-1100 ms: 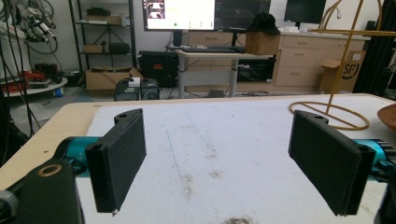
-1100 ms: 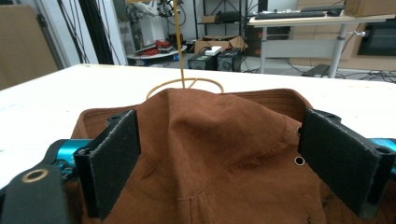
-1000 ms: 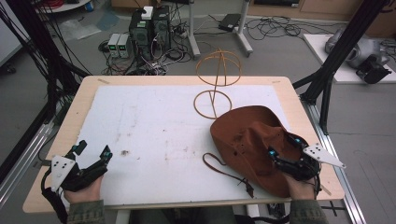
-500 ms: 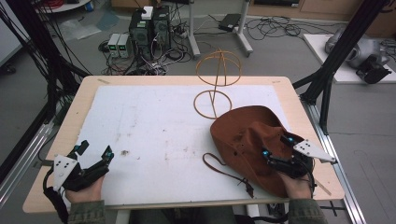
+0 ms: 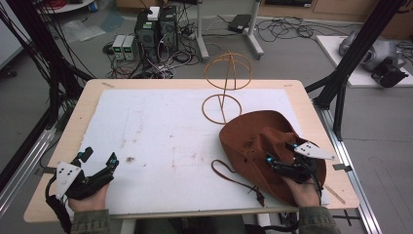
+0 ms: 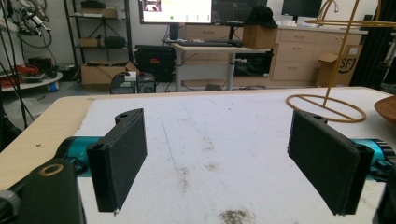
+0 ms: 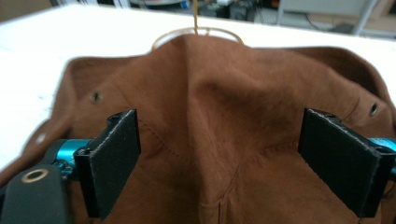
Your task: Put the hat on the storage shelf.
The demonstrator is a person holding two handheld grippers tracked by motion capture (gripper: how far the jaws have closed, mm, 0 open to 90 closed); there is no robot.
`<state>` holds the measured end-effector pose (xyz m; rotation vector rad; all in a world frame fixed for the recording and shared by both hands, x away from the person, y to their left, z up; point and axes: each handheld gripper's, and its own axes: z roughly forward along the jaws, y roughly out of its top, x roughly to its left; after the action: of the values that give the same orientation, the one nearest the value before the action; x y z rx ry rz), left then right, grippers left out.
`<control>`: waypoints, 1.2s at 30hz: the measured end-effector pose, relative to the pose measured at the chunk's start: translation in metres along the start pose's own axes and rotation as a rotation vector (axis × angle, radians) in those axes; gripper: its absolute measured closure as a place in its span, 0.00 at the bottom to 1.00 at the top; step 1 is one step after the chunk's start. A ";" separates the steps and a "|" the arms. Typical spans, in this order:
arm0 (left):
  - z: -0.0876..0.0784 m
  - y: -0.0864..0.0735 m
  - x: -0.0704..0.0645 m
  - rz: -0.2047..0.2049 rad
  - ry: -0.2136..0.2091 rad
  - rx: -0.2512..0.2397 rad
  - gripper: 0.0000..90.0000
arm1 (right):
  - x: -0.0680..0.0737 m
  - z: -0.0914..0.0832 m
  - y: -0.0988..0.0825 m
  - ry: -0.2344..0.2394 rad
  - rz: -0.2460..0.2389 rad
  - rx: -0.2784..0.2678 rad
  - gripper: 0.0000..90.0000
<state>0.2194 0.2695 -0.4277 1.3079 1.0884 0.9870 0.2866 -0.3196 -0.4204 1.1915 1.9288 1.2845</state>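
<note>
The right hand-held gripper (image 5: 282,155), jaws spread wide, hovers over, perhaps touching, the brown hat (image 5: 253,139); the left hand-held gripper (image 5: 100,158) gapes empty.

The high view looks forward and down over the whole tabletop (image 5: 160,141). Both gripper views sit low, facing forward, the right one close over the brown hat (image 7: 224,140); both share the wire hat stand (image 6: 327,105).

a brown suede hat (image 5: 258,141) lies on the table's right side, just beside a wire stand's ring base; its crown is creased, small eyelets dot its sides. its dark chin cord (image 5: 234,178) trails leftward over the white mat.
</note>
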 end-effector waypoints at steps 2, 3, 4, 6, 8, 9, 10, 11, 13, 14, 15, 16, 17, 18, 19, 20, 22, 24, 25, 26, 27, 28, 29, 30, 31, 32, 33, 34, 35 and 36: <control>0.000 0.000 0.000 0.001 0.002 -0.002 0.22 | 0.001 0.008 0.000 -0.024 0.014 0.053 0.14; 0.000 0.000 0.000 0.001 0.004 -0.002 0.22 | 0.001 0.008 0.000 -0.024 0.014 0.053 0.14; -0.001 0.000 0.001 0.002 0.005 -0.002 0.22 | 0.001 0.010 -0.001 -0.029 0.009 0.064 0.14; -0.001 0.000 0.002 0.001 0.008 -0.004 0.22 | 0.002 0.011 -0.001 -0.031 0.005 0.078 0.14; -0.002 0.000 0.002 0.002 0.010 0.001 0.22 | 0.003 0.012 -0.001 -0.030 -0.005 0.086 0.17; -0.002 -0.001 0.002 0.003 0.012 0.001 0.22 | 0.003 0.012 -0.001 -0.036 -0.004 0.096 0.18; -0.001 -0.001 0.002 0.003 0.013 0.000 0.22 | 0.003 0.013 -0.001 -0.032 0.001 0.104 0.21; -0.001 -0.001 0.002 0.003 0.012 -0.001 0.22 | 0.001 0.013 -0.002 -0.017 0.020 0.117 0.26; -0.002 0.000 0.001 0.005 0.015 -0.006 0.22 | 0.001 0.012 -0.002 -0.008 0.022 0.122 0.33; -0.002 0.000 0.001 0.005 0.012 -0.009 0.22 | 0.002 0.012 -0.002 -0.007 0.013 0.124 0.38; -0.002 0.000 0.001 0.006 0.012 -0.008 0.22 | 0.002 0.012 -0.002 -0.007 0.013 0.124 0.38; -0.001 0.000 0.000 0.004 0.012 -0.010 0.22 | 0.002 0.011 -0.001 -0.007 0.003 0.132 0.46; -0.001 0.000 0.000 0.007 0.009 -0.005 0.22 | 0.002 0.011 -0.001 -0.009 0.004 0.138 0.52; -0.001 0.000 0.000 -0.001 0.008 -0.006 0.22 | 0.002 0.011 -0.001 -0.009 0.004 0.138 0.52; -0.001 0.000 0.000 -0.012 0.002 -0.004 0.22 | 0.003 0.011 -0.001 -0.016 0.006 0.146 0.59; -0.001 0.000 0.000 -0.028 -0.002 -0.011 0.22 | 0.003 0.010 0.000 -0.023 0.003 0.156 0.68; -0.001 0.001 0.000 -0.037 -0.001 -0.016 0.22 | 0.005 0.007 0.004 -0.045 -0.023 0.176 0.95; 0.000 0.001 -0.001 -0.032 -0.001 -0.012 0.22 | 0.005 0.006 0.005 -0.057 -0.018 0.176 0.96; 0.000 0.001 -0.001 -0.034 -0.002 -0.011 0.22 | 0.006 0.006 0.006 -0.065 -0.006 0.184 0.97; 0.000 0.001 -0.001 -0.036 -0.001 -0.012 0.22 | 0.006 0.005 0.007 -0.067 0.001 0.189 0.97; 0.000 0.001 -0.001 -0.037 -0.002 -0.012 0.22 | 0.007 0.005 0.008 -0.071 0.005 0.188 0.97; 0.000 0.001 -0.001 -0.036 -0.003 -0.012 0.22 | 0.007 0.005 0.008 -0.070 -0.001 0.188 0.97; 0.000 0.001 -0.002 -0.039 -0.003 -0.014 0.22 | 0.008 0.004 0.008 -0.073 -0.005 0.182 0.97; 0.000 0.001 -0.001 -0.037 -0.002 -0.012 0.22 | 0.008 0.004 0.007 -0.075 -0.007 0.174 0.97; 0.000 0.001 -0.001 -0.037 -0.002 -0.013 0.22 | 0.007 0.003 0.008 -0.074 -0.001 0.164 0.97; 0.000 0.000 -0.001 -0.037 -0.002 -0.013 0.22 | 0.007 0.002 0.008 -0.077 0.007 0.157 0.97; 0.000 0.001 -0.001 -0.037 -0.001 -0.012 0.22 | 0.007 0.002 0.008 -0.077 0.007 0.157 0.97; 0.000 0.001 0.000 -0.039 -0.002 -0.009 0.22 | 0.006 0.001 0.008 -0.068 0.012 0.161 0.97; 0.000 0.000 0.000 -0.046 -0.004 -0.010 0.22 | 0.006 0.000 0.008 -0.059 0.009 0.154 0.97; 0.000 0.000 0.000 -0.054 -0.007 -0.008 0.22 | 0.006 -0.001 0.007 -0.059 0.013 0.153 0.97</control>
<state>0.2197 0.2693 -0.4273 1.2682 1.1077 0.9457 0.2862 -0.3136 -0.4131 1.3040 2.0090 1.1114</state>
